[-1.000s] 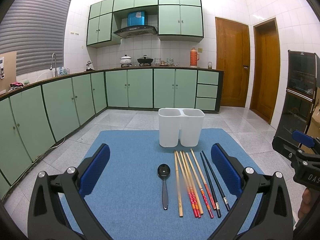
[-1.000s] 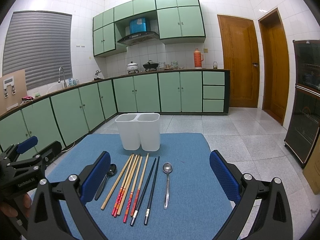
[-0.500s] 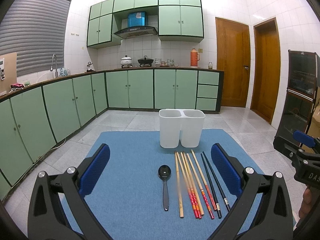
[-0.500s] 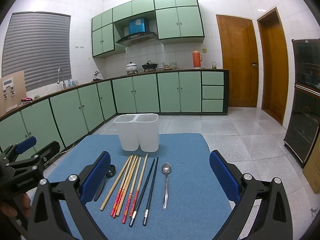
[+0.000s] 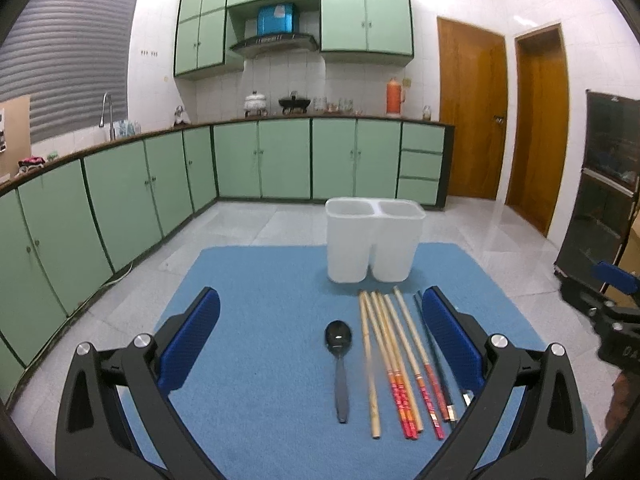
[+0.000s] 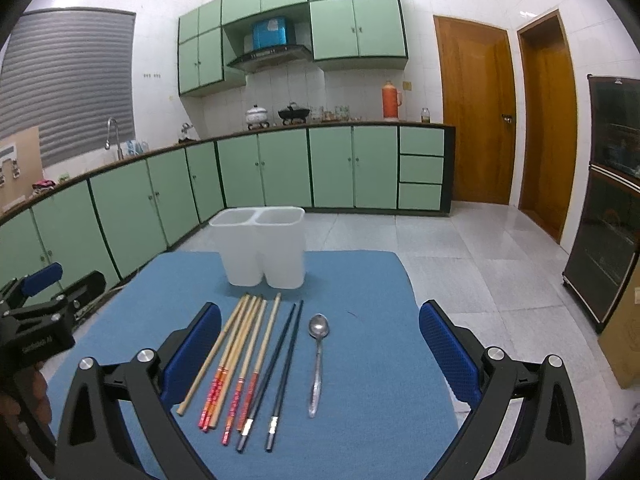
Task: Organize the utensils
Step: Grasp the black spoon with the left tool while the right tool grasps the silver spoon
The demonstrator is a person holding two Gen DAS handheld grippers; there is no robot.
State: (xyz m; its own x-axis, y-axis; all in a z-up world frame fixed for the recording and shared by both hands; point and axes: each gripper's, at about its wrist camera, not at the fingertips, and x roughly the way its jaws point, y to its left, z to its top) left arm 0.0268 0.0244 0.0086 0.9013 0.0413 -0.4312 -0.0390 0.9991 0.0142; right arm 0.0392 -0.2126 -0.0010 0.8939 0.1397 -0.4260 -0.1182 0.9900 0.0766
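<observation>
Nothing is put away yet: the white plastic holder with two cups (image 6: pixel 262 246) looks bare inside. In front of it, on the blue mat (image 6: pixel 360 280), lie the black plastic spoon (image 5: pixel 339 360), the wooden chopsticks with red ends (image 6: pixel 236 360), the black chopsticks (image 6: pixel 280 368) and the shiny metal spoon (image 6: pixel 317 360). The left gripper (image 5: pixel 320 344) and the right gripper (image 6: pixel 320 344) both hang wide open above them, holding nothing.

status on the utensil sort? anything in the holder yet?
Nothing looks sorted yet: the white two-compartment plastic holder shows nothing above its rim. Nothing is in hand: the left tool and right tool are both open. Left: black spoon, steel spoon, bamboo chopsticks and black chopsticks, all flat on the blue mat.
</observation>
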